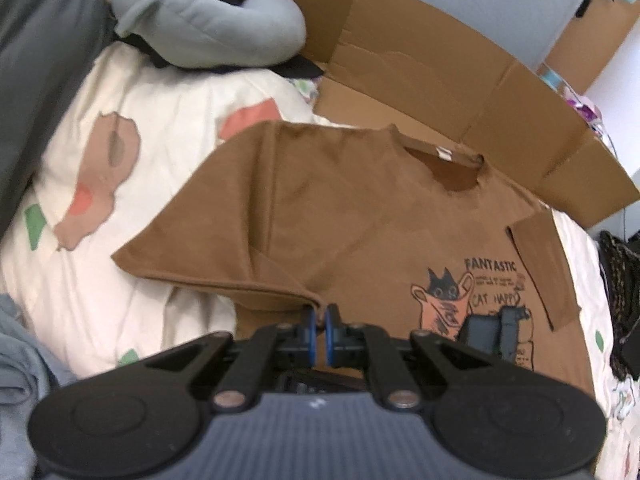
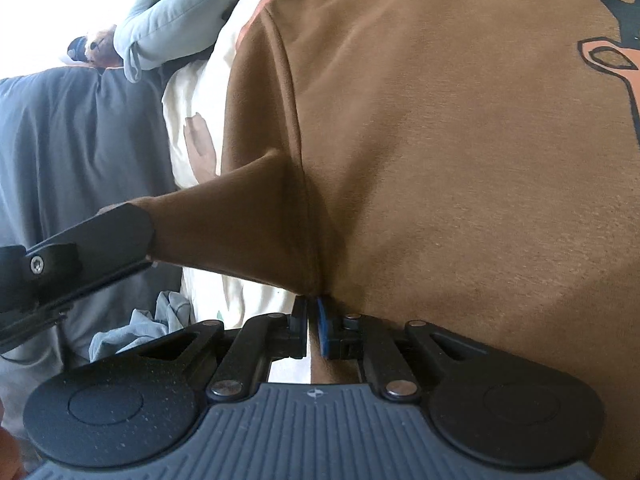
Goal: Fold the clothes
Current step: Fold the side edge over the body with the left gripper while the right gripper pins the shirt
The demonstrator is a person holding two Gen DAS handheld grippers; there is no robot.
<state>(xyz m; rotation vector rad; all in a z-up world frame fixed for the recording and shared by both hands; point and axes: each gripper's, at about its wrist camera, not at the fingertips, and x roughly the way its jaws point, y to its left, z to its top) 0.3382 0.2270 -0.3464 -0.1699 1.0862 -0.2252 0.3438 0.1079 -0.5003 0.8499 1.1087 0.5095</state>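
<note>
Left wrist view: nearest me, my left claw (image 1: 320, 322) is pinched nearly shut on the corner of the sleeve (image 1: 224, 240) of the brown T-shirt (image 1: 360, 216), right at the hem where the cuff comes to a point. The sleeve is lifted and drawn inward, over the chest, so a loose fold stands up from the bed (image 1: 160, 92) without yet lying flat. Just past my left claw on its right, the tip of my right claw (image 1: 496, 328) shows dark against the cat print (image 1: 448, 304).

In the right wrist view, my right claw (image 2: 314, 320) is closed to a narrow slit on a fold of the same shirt (image 2: 460, 160) at the side seam under the arm; the cloth runs up from the pads in a taut ridge. My left claw (image 2: 120, 232) comes in from the left edge with the sleeve stretched between us.

Farther out, the opposite sleeve (image 1: 536, 264) already lies folded in over the print, so I judge one side done and this side under way. Left to do, as I see it: lay this sleeve down, smooth it, then fold the body up. The collar (image 1: 444, 168) rests on a flattened carton (image 1: 420, 76) at the far end, with a pale grey garment (image 1: 208, 20) heaped beyond, seemingly unfolded.
</note>
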